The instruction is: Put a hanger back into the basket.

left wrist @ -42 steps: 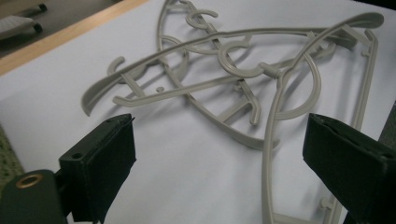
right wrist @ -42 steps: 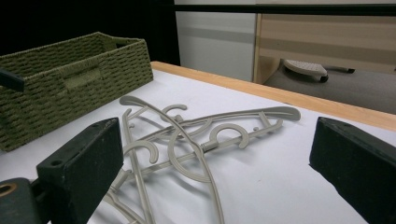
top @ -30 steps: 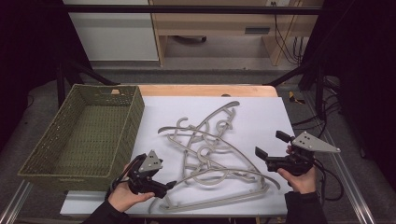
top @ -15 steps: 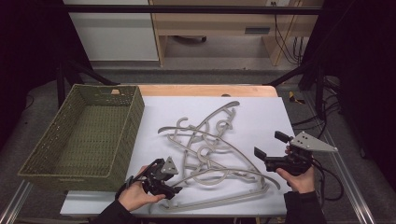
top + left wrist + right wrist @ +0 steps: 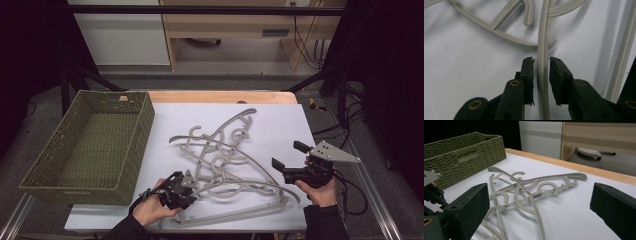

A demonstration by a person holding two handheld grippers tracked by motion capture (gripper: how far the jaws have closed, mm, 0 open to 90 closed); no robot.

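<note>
Several grey plastic hangers (image 5: 225, 160) lie tangled on the white mat. At the pile's near left corner a hand holds my left gripper (image 5: 186, 192) low over it. In the left gripper view its jaws (image 5: 541, 60) straddle one thin hanger bar (image 5: 543, 37). They have just been closing, and a thin dark gap still shows on each side of the bar. My right gripper (image 5: 289, 155) hovers at the pile's right side, open wide and pointed at the hangers (image 5: 531, 192), with nothing between its jaws (image 5: 540, 187).
A green woven basket (image 5: 90, 145) stands at the left of the table, with nothing seen inside it. The wooden table edge (image 5: 220, 96) runs along the back. Bare white mat (image 5: 280, 120) lies at the back right. A cable trails from the right gripper.
My left gripper moved right and down onto the near corner of the hanger pile, and its jaws narrowed around a bar. The right gripper stayed in place.
</note>
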